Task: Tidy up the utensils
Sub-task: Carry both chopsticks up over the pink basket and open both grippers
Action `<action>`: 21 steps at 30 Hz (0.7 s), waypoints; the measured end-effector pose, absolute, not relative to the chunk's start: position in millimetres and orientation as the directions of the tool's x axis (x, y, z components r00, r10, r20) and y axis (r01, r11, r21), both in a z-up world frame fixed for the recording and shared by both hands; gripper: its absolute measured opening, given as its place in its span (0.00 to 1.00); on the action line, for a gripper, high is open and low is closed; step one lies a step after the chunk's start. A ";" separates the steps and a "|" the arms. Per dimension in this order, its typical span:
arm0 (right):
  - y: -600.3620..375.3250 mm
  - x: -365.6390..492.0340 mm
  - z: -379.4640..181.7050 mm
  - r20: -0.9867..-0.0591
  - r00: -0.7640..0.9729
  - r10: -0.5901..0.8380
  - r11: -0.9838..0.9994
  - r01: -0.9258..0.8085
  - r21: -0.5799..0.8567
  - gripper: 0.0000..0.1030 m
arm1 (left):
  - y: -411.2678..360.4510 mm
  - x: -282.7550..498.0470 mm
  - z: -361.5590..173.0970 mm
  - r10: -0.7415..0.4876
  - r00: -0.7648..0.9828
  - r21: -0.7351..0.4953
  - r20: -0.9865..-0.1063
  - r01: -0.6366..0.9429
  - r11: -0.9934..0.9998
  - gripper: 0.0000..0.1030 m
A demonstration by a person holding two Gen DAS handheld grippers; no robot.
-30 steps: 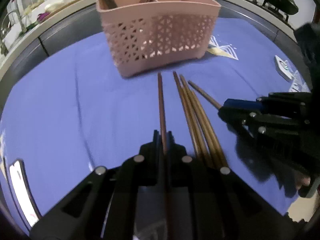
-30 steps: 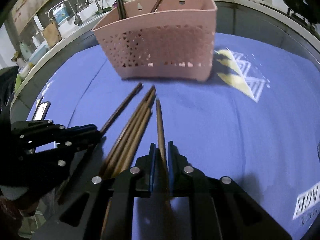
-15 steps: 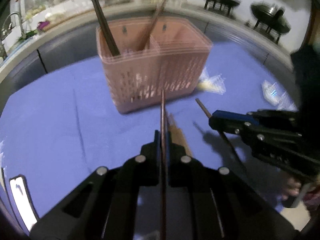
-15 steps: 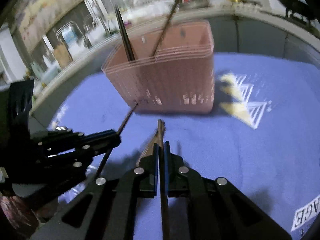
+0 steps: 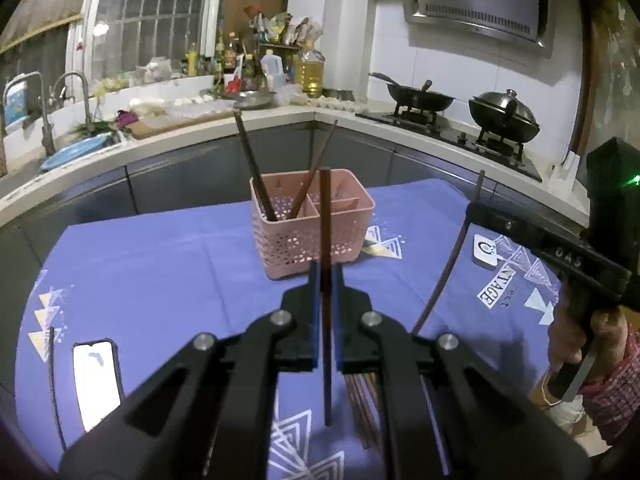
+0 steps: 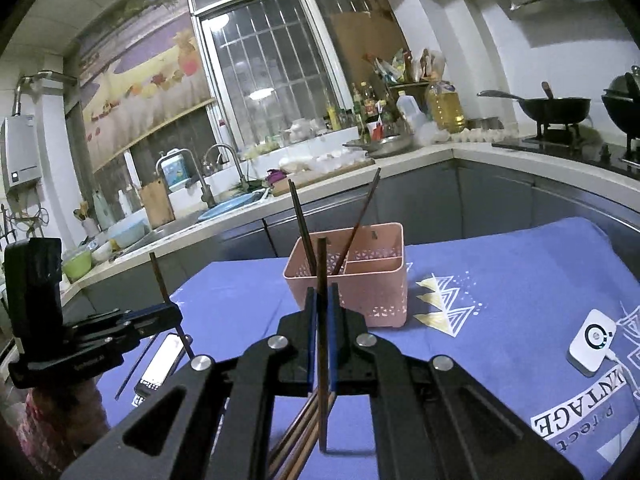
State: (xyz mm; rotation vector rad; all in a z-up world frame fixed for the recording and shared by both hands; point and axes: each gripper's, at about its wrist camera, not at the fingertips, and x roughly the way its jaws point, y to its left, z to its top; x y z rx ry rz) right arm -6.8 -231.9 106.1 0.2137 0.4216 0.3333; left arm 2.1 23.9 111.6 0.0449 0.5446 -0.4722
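Note:
A pink perforated utensil basket [image 5: 316, 236] [image 6: 360, 284] stands on the blue tablecloth with two dark chopsticks [image 5: 256, 176] [image 6: 302, 224] leaning in its left compartment. My left gripper [image 5: 325, 276] is shut on a dark brown chopstick [image 5: 325, 216], raised above the table short of the basket. My right gripper [image 6: 321, 300] is shut on another brown chopstick [image 6: 321, 272], also lifted. Each gripper shows in the other's view, the right gripper [image 5: 476, 210] at the right edge and the left gripper [image 6: 174, 314] at the left. Several loose chopsticks [image 5: 362, 400] [image 6: 304, 432] lie on the cloth under the grippers.
A phone [image 5: 96, 380] [image 6: 160, 364] lies on the blue tablecloth [image 5: 160, 264] at the left. A small white device [image 5: 486, 252] [image 6: 592, 340] sits at the right. Behind the table runs a cluttered kitchen counter with a sink [image 6: 224, 208] and a stove with pans [image 5: 500, 116].
Both grippers have risen from the table and tilted up, each lifting one chopstick off the pile. The basket now looks smaller and farther, and the kitchen behind has come into view.

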 end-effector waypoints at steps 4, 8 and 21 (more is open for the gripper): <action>-230.4 -6.4 108.6 -0.370 0.856 0.360 0.922 -0.268 0.278 0.05 | 20.3 3.7 116.5 -0.421 0.745 -0.081 -0.518 0.447 0.891 0.05; -229.9 6.3 131.0 -0.344 0.859 0.378 0.915 -0.290 0.280 0.05 | 19.7 14.1 145.0 -0.439 0.760 -0.088 -0.480 0.456 0.886 0.05; -224.6 132.1 226.1 -0.243 0.900 0.362 0.918 -0.300 0.259 0.05 | -4.3 133.7 259.7 -0.379 0.863 -0.089 -0.335 0.371 0.924 0.05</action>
